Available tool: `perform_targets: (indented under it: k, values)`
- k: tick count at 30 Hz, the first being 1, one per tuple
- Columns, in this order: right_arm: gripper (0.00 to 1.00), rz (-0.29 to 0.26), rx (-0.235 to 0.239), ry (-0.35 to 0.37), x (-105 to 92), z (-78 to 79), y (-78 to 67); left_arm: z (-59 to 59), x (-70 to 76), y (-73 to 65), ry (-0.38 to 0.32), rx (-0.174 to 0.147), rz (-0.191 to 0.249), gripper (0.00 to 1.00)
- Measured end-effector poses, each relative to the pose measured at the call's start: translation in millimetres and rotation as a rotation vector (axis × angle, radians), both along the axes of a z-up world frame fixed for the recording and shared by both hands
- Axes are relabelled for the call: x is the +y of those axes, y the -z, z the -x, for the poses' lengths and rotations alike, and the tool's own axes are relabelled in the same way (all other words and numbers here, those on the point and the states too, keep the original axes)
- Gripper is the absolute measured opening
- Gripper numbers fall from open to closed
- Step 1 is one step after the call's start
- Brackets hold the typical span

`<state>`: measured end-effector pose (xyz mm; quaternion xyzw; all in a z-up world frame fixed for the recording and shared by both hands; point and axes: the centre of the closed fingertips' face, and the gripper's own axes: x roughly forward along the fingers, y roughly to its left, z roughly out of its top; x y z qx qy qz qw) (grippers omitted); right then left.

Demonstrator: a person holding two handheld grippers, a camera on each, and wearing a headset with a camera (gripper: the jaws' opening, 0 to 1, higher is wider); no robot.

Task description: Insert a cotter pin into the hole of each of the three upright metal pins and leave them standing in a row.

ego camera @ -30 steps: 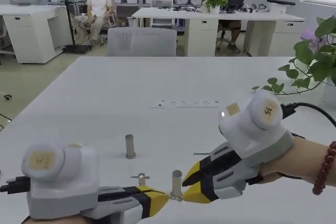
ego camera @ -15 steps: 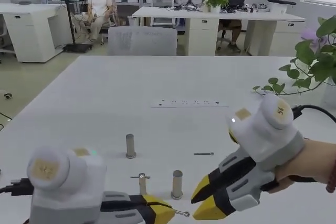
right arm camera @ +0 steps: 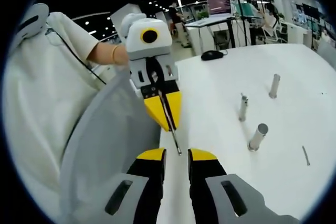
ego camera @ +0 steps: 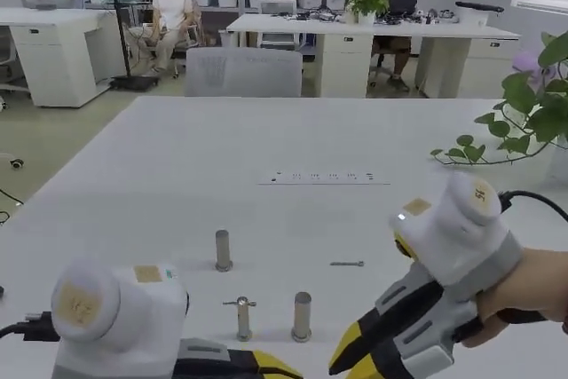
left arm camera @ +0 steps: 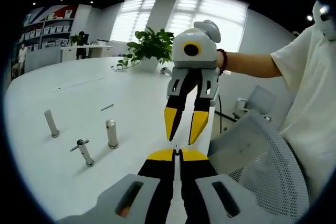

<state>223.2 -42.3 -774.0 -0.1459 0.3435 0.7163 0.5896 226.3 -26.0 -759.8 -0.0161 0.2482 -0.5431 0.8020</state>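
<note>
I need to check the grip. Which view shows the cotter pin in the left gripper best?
The right gripper view: the cotter pin sticks out of the left gripper's shut jaws at full length. The left gripper view gives just its tip; the head view crops those jaws.

We see right gripper [right arm camera: 177, 154] fingers [right arm camera: 152, 157] apart; left gripper [right arm camera: 167, 124] pinching cotter pin [right arm camera: 175, 140] just ahead of them; three metal pins [right arm camera: 257, 136] upright on bench [right arm camera: 226, 85], spare cotter pin [right arm camera: 305, 156] lying nearby.
</note>
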Motion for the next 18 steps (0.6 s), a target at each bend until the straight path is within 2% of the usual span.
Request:
perform_targets:
  k: [3, 8, 18]
  values:
    - [0.18, 0.000, 0.022, -0.006, -0.6, 3.7, 0.8, 3.8, -3.1, -4.2, 0.025, -0.009, 0.014, 0.00]
    - [0.17, 0.001, 0.046, -0.022, -1.4, 9.2, 1.4, 7.3, -5.4, -5.1, 0.049, -0.017, 0.013, 0.00]
    - [0.13, -0.007, 0.069, -0.055, -0.1, 17.9, -0.2, 13.3, -10.6, -11.5, 0.089, -0.042, 0.031, 0.00]
